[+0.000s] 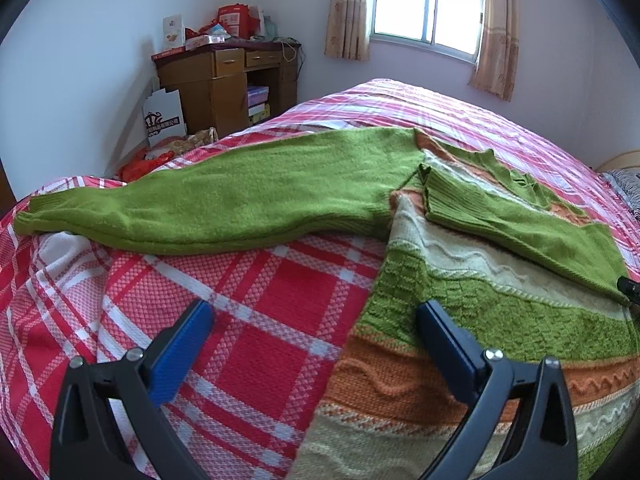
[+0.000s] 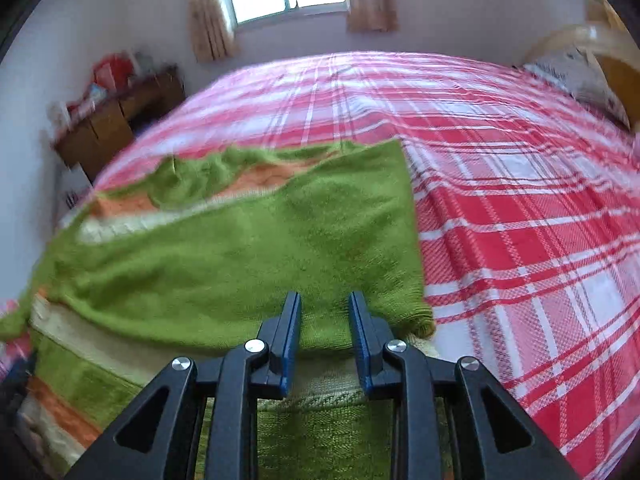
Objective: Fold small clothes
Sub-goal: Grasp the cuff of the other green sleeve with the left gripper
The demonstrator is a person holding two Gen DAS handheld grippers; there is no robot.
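Sweater: a knit in green, cream and orange bands; it lies flat on the bed, its hem toward the near edge; seen too in the right wrist view, where the picture is blurred
Left sleeve: plain green; stretched straight out from the body across the plaid cover toward the bed's left edge; its ribbed cuff lies near that edge
Right sleeve: plain green; folded over the chest, slanting across the cream and orange bands; its ribbed cuff rests near the middle of the body
Left gripper: spread wide; nothing between the blue pads; one finger over the bare cover, the other over the sweater's lower bands; whether it touches the knit I cannot tell
Right gripper: fingers parted with a narrow gap; nothing clearly pinched; fingertips just at the edge of the folded green sleeve, near the sweater's right side
Bed: red, pink and white plaid cover; bare to the right of the sweater
Room: wooden cabinet with boxes on top beyond the bed's left edge; curtained window on the far wall
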